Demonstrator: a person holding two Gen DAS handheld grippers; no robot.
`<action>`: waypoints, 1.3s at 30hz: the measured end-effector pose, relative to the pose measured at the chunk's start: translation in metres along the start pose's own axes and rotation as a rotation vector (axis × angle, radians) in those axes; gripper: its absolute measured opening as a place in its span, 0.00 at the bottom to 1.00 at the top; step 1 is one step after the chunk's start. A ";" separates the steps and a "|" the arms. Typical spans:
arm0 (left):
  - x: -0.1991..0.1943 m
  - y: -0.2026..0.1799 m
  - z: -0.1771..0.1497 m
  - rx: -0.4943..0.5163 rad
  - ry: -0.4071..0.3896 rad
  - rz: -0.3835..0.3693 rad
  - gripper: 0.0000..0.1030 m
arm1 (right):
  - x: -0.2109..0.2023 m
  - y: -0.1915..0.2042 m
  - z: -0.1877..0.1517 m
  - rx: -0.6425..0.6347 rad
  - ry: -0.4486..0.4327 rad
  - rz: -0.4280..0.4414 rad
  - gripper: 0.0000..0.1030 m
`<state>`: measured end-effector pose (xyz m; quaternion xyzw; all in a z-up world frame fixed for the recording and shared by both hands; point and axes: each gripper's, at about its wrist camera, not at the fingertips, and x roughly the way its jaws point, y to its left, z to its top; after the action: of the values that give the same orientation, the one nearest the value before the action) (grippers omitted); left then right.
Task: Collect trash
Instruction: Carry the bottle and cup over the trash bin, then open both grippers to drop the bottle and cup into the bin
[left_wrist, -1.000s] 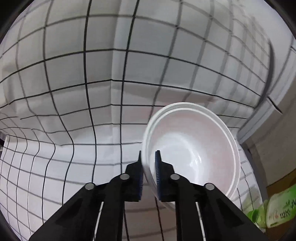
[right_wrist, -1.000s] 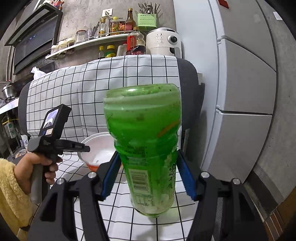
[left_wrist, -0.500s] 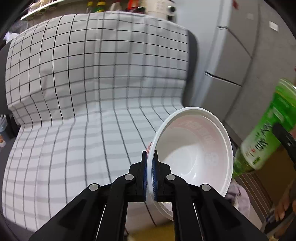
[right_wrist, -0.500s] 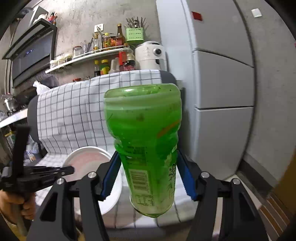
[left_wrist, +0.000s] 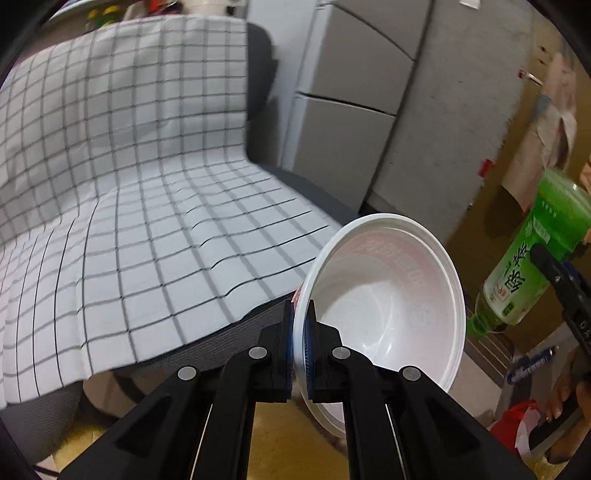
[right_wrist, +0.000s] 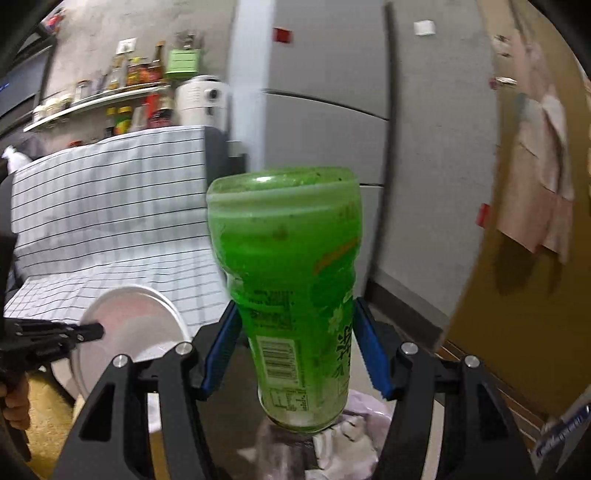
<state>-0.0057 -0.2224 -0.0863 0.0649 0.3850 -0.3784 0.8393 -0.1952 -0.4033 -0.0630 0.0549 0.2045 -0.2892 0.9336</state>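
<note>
The checked cloth (left_wrist: 140, 206) drapes over a dark seat at the left and serves as the landmark for what follows; no trash remains visible on it in either view. Just off its right edge, the left gripper (left_wrist: 300, 332) is clamped on the rim of a white bowl (left_wrist: 388, 306), one finger inside the wall and one outside. The rim is the only part thin enough for the narrow jaw span, which in my judgement explains the hold, and the bowl hangs tilted with its mouth toward the camera. Faint pink print shows through the bowl wall, reversed and not legible. Further right of the cloth, the right gripper (right_wrist: 295, 347) grips a green bottle (right_wrist: 291, 288) across its body. The bottle is held inverted, neck downward, its base uppermost. The label carries white Chinese characters, a barcode and fine print; the brand cannot be made out with confidence. Below the bottle in the right wrist view lies crumpled pale material (right_wrist: 347, 432) in a dark opening, which I judge to be a bin or bag; the bottle hangs almost directly over it, consistent with disposal pending. A grey fridge (right_wrist: 325, 110) stands right of the cloth. A blue item (left_wrist: 532, 363) with white lettering is blurred and unreadable.
</note>
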 end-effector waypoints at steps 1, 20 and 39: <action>-0.001 -0.003 0.002 0.009 -0.007 0.001 0.05 | 0.001 -0.007 -0.001 0.008 0.001 -0.016 0.59; 0.036 -0.013 0.004 0.024 0.068 0.020 0.05 | 0.047 -0.060 -0.028 0.078 0.046 -0.139 0.82; 0.100 -0.129 -0.022 0.254 0.248 -0.232 0.07 | -0.001 -0.086 -0.006 0.165 -0.078 -0.155 0.82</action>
<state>-0.0654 -0.3633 -0.1476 0.1712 0.4394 -0.5071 0.7214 -0.2462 -0.4731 -0.0667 0.1043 0.1474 -0.3782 0.9079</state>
